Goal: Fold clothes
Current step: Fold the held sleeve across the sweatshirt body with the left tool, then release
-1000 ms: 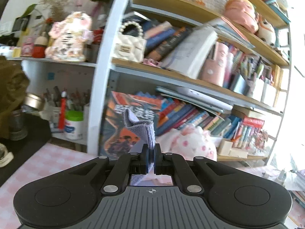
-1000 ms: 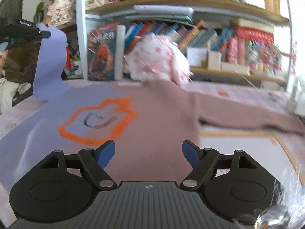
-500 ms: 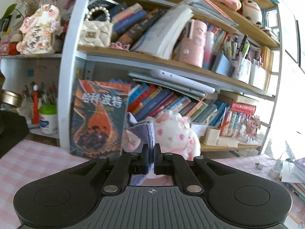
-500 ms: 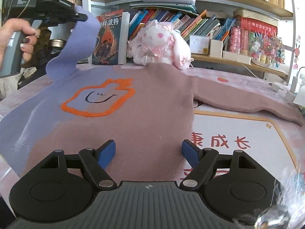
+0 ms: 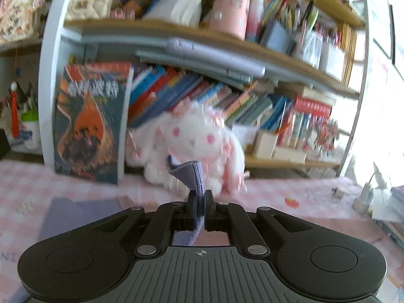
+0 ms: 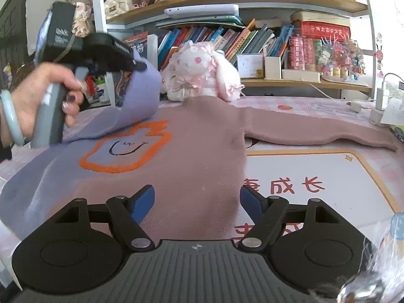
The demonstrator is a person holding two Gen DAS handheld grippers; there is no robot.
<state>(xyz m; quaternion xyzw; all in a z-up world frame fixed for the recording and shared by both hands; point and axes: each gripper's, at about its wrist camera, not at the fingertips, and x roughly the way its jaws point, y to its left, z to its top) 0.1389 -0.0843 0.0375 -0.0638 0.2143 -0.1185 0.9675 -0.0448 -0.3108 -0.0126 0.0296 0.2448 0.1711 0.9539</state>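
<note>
A mauve and lavender sweater [image 6: 202, 146] with an orange outline design lies flat on the table, its right sleeve [image 6: 315, 131] stretched out to the right. My left gripper [image 5: 201, 202] is shut on the lavender sleeve cuff [image 5: 194, 174]. In the right wrist view that left gripper [image 6: 137, 64] holds the lavender sleeve [image 6: 141, 101] lifted and curled over the sweater's upper left. My right gripper [image 6: 197, 198] is open above the sweater's lower hem, nothing between its blue pads.
A white and pink plush toy [image 6: 202, 70] sits at the sweater's collar against the bookshelf [image 6: 252, 38]. A printed desk mat [image 6: 315, 181] lies at right. Chargers and cables [image 6: 378, 101] sit at the far right. A hand [image 6: 43, 96] holds the left gripper.
The left gripper has carried the lavender sleeve rightward and down, from high at the far left to over the sweater's upper left. The right gripper stays open in place.
</note>
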